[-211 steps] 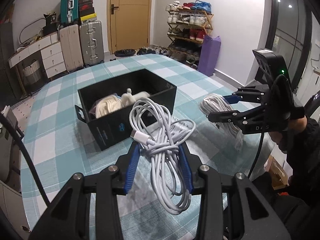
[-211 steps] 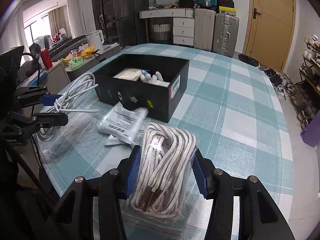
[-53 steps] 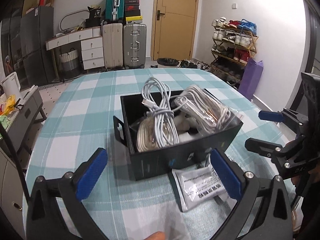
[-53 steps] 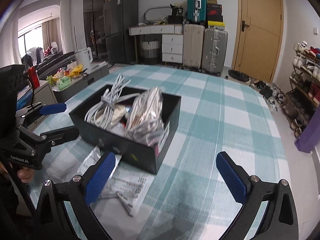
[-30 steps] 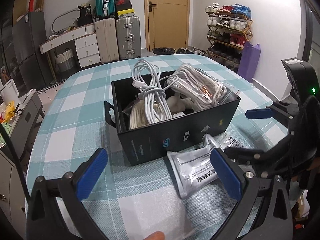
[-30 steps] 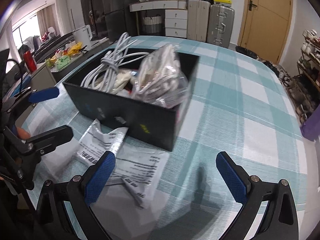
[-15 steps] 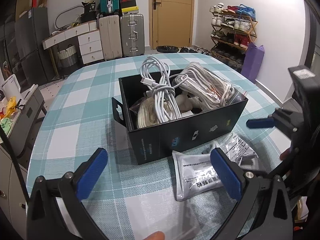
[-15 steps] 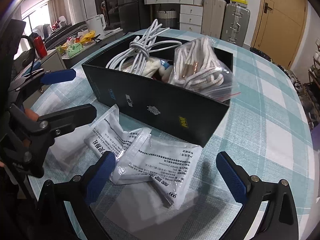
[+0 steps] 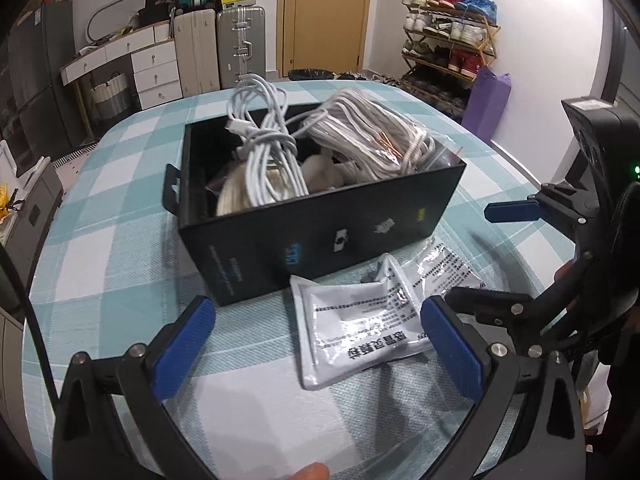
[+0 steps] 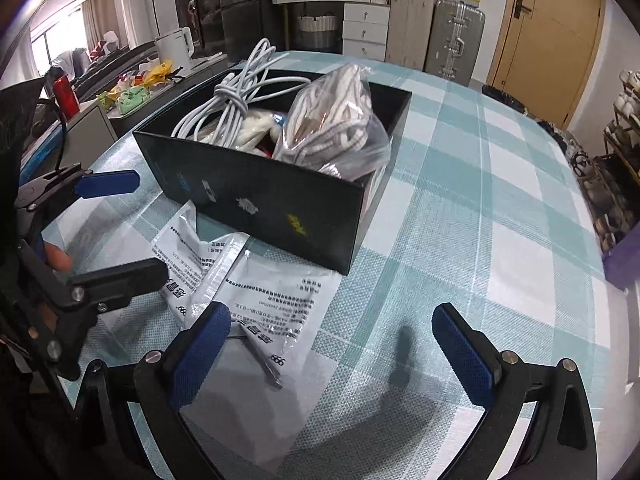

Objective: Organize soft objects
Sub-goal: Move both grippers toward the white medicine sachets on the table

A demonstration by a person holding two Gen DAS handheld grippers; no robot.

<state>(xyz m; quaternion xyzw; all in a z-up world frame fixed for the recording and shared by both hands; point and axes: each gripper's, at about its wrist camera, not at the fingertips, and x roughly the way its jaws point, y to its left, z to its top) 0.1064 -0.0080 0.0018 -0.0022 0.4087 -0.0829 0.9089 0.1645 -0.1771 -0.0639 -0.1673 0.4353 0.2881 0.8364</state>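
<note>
Both hand-held grippers stand wide apart and carry nothing: the left hand-held gripper (image 9: 318,344) fills the bottom of its frame, and the right hand-held gripper (image 10: 332,344) does likewise in its own.

Step in hand, as I judge it: collect the flat sachets (image 9: 360,322) lying on the tabletop (image 9: 120,280) just in front of the black box (image 9: 320,232).

1. I would lower one gripper level with the checked cloth, so a pad slides under a raised packet edge.
2. I would pinch the crumpled ridge, since film lying flat may slip.
3. I would lift clear of the box wall before releasing.

Further back, the white cable bundle (image 9: 264,148) and bagged cord (image 9: 380,140) already heap above the rim, centre frame; space is tight.
</note>
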